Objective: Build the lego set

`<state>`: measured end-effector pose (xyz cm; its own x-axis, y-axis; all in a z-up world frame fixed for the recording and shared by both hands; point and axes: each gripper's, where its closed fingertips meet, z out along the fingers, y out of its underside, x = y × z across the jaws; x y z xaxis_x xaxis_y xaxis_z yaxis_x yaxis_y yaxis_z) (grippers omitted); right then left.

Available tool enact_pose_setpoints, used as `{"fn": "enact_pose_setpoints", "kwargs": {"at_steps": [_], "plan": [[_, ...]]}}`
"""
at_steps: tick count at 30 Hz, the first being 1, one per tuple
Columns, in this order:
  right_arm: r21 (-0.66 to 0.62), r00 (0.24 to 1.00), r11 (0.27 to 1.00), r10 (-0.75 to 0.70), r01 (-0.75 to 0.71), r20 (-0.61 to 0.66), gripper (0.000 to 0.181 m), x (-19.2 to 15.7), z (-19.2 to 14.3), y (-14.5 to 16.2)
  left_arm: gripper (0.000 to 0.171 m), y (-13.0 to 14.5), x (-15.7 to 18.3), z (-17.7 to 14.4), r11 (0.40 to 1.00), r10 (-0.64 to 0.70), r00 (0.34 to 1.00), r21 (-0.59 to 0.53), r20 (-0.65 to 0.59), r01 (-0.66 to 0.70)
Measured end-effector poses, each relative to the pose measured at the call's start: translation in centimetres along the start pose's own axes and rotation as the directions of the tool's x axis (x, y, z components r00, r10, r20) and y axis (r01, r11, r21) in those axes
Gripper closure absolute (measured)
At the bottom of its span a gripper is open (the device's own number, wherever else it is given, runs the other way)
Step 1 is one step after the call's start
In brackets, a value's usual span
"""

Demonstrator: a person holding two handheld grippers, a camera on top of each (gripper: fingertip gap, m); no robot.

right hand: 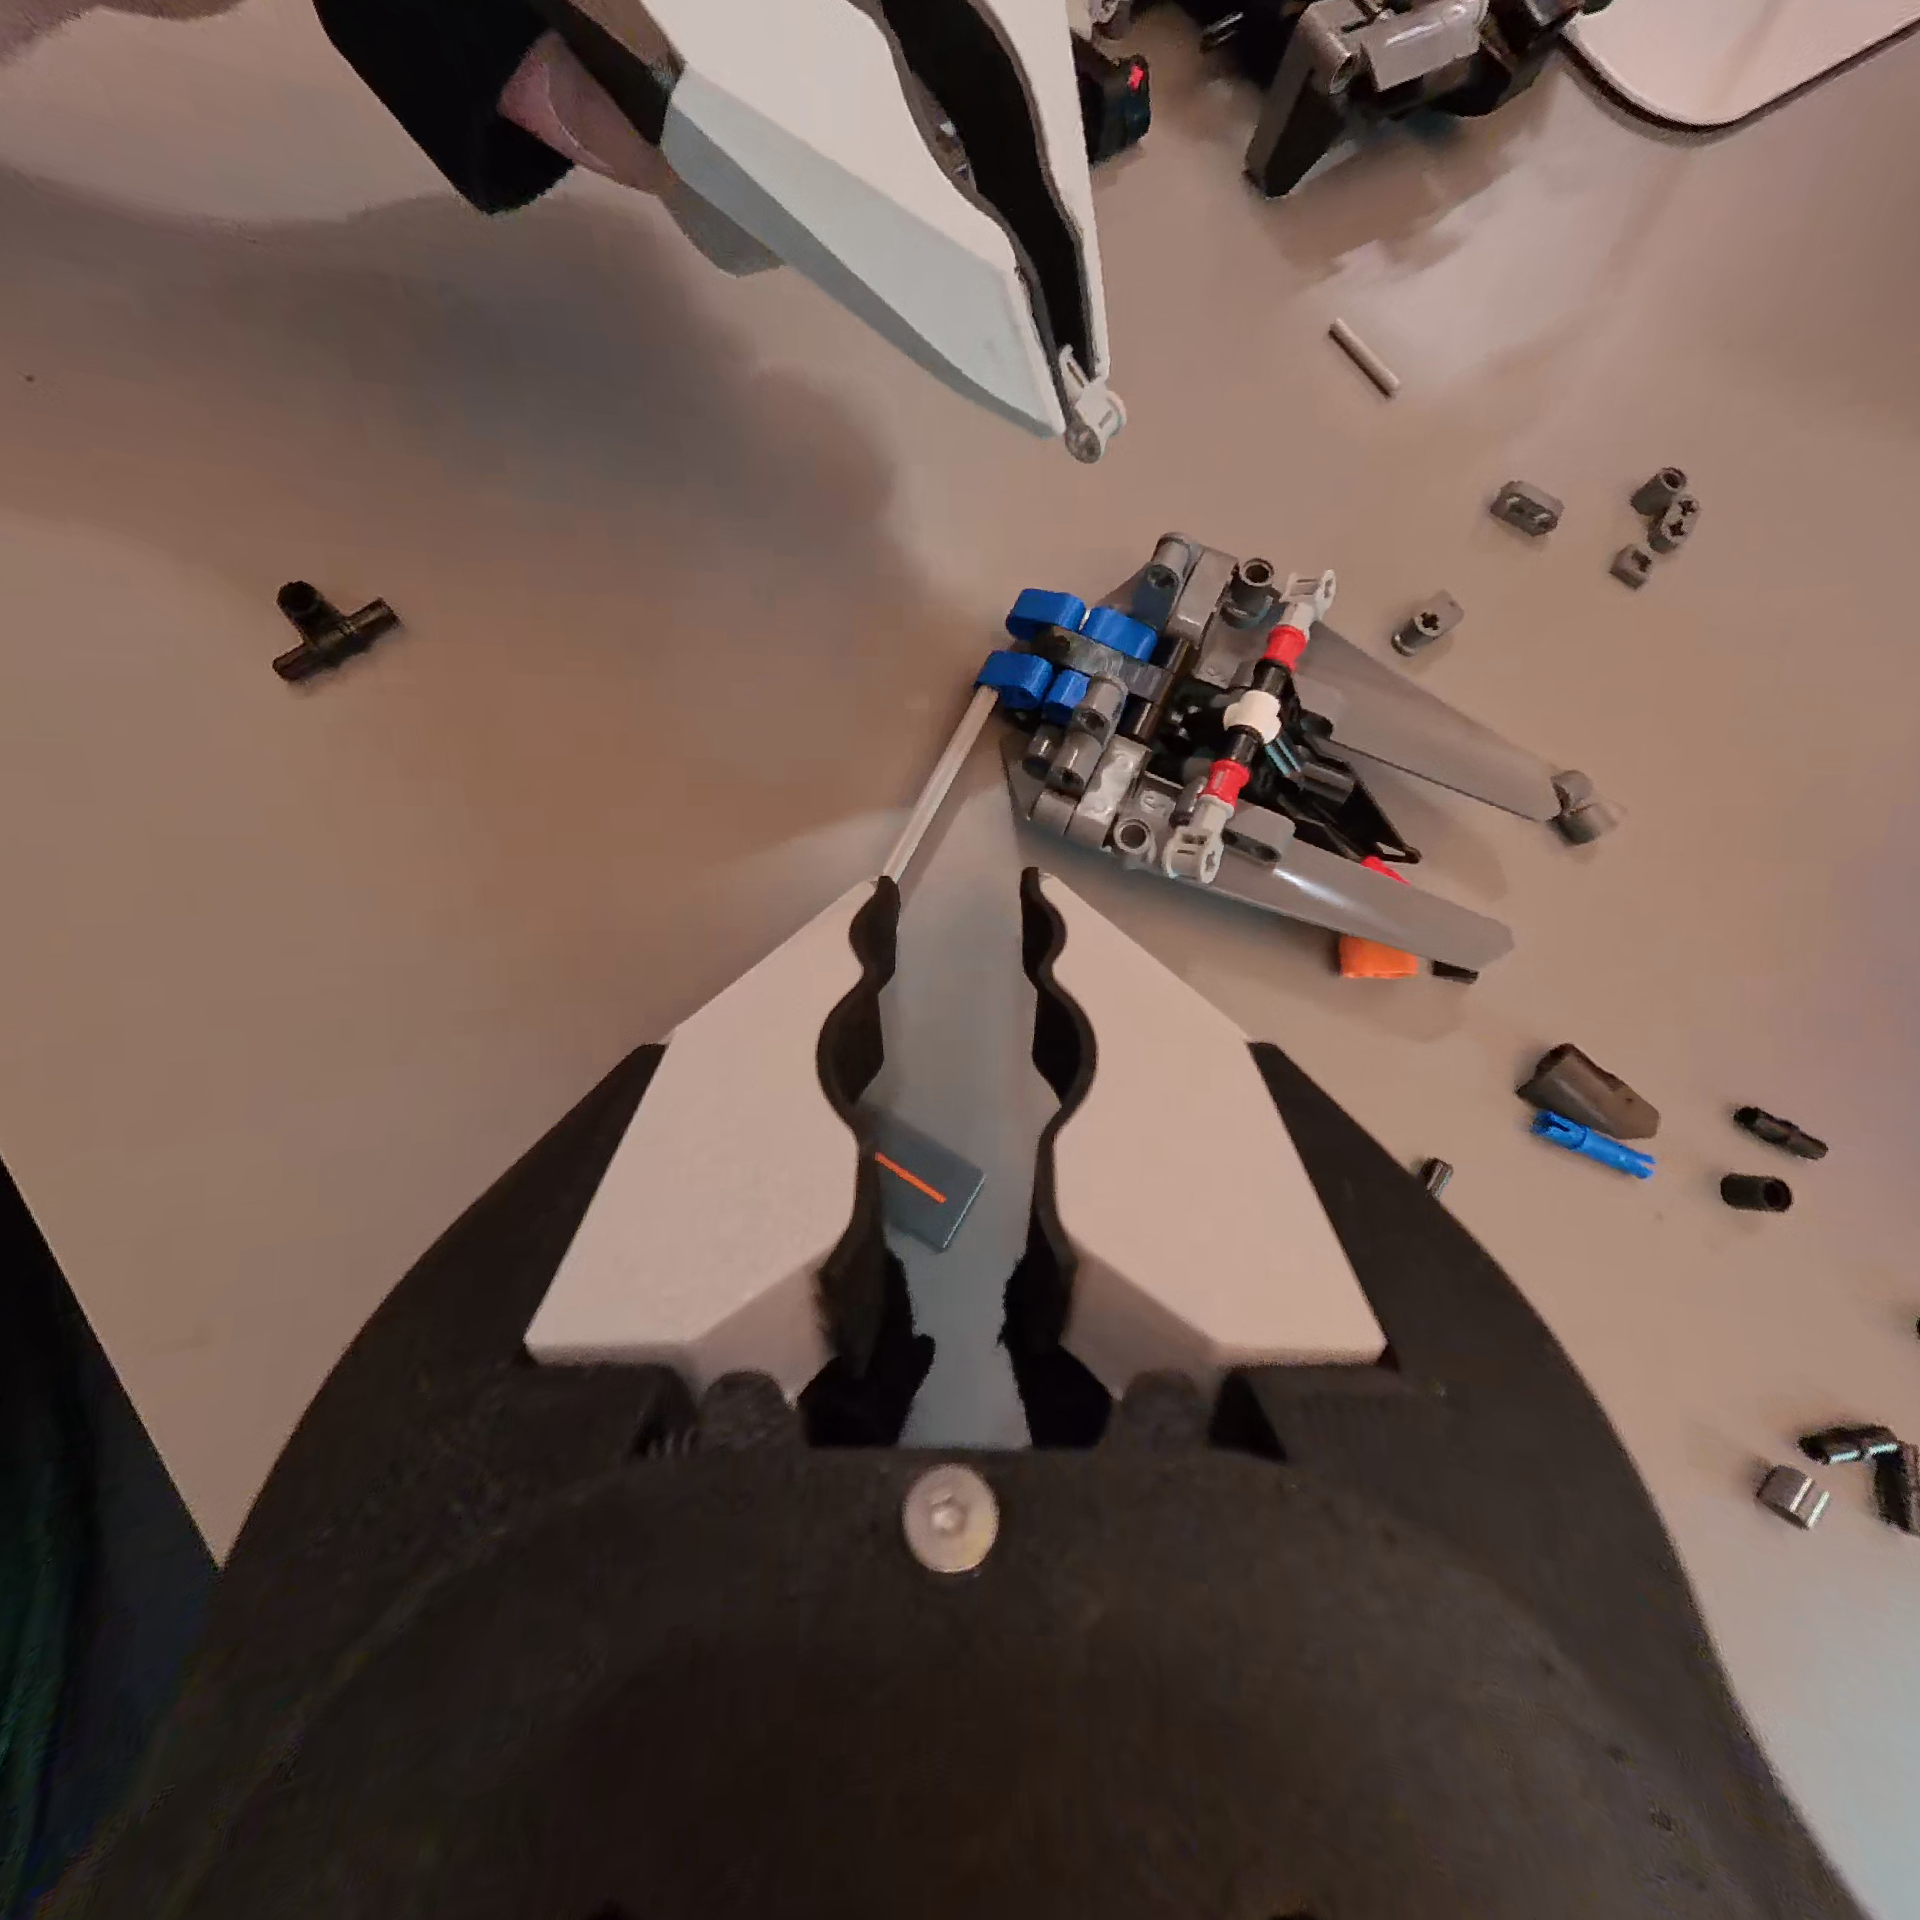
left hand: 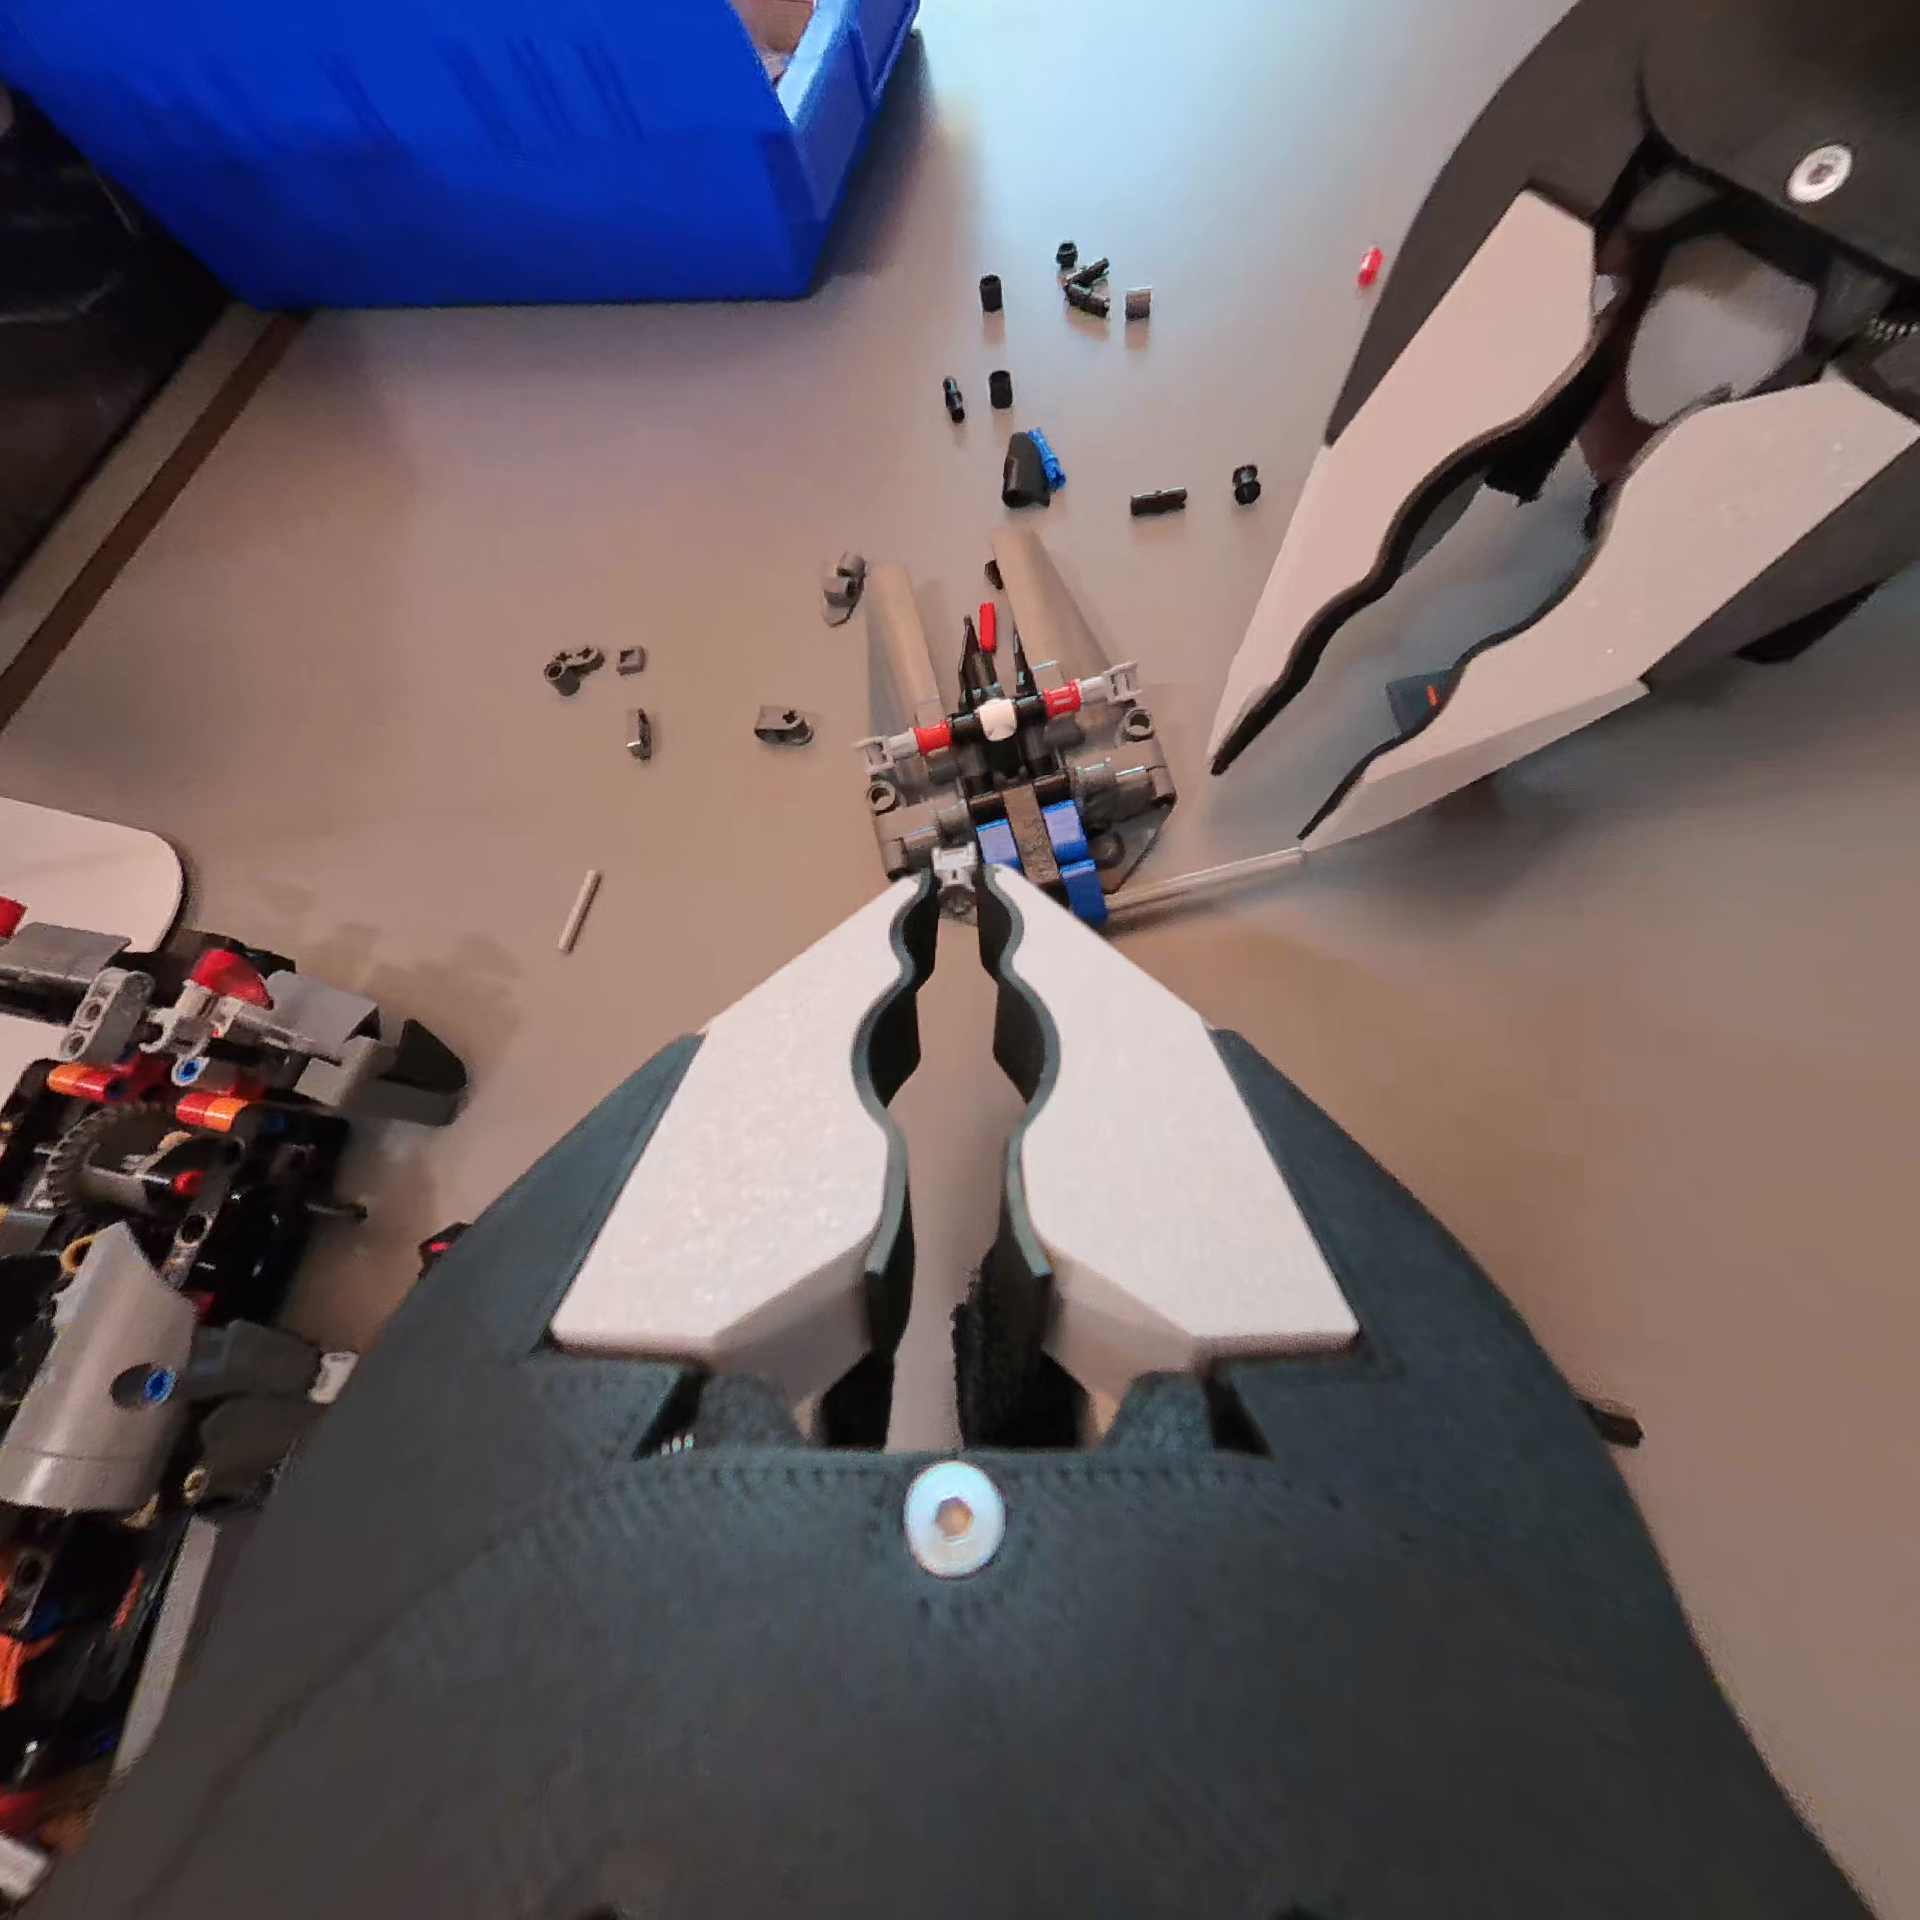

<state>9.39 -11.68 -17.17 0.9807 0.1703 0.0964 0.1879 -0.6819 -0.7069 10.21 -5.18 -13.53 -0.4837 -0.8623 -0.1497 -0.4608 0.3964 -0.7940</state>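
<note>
Around wedge subassembly (right hand: pixel 1226 727): loose pins (left hand: pixel 1081 286), blue bin (left hand: pixel 436 135), larger model (left hand: pixel 156 1195).

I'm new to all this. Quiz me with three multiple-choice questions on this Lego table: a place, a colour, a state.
1. The thin grey axle sticks out of the small assembly beside its:
A blue pieces
B red bushes
C long panels

2. The connector in the left gripper is:
A orange
B light grey
C black

3. The right gripper is:
A shut on a brick
B open
C out of view

Answers:
1 A, the axle emerges at the blue end.
2 B, it looks pale grey at the tips.
3 B, its fingers stand apart, gripping nothing.
</note>
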Motion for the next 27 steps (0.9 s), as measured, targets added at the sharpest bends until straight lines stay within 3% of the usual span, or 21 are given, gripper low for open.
{"fn": "enact_pose_setpoints", "kwargs": {"at_steps": [10, 18, 27], "plan": [[-0.052, 0.999, 0.998, 0.02, -0.022, -0.032, 0.16, -0.3, 0.5, 0.7, 0.167, -0.3, -0.2, -1.0, 0.998, -0.041, 0.999, 0.056, -0.01, 0.041], [-0.09, 0.998, 0.996, 0.023, -0.028, -0.06, 0.181, -0.2, 0.7, 0.8, 0.166, -0.4, -0.1, -0.9, 0.996, -0.06, 0.998, 0.067, -0.025, 0.061], [-0.076, 0.997, 0.995, 0.059, -0.063, -0.056, 0.181, 0.1, 0.6, 0.5, 0.166, -0.4, -0.8, -1.1, 0.994, -0.076, 0.997, 0.077, -0.006, 0.077]]}}
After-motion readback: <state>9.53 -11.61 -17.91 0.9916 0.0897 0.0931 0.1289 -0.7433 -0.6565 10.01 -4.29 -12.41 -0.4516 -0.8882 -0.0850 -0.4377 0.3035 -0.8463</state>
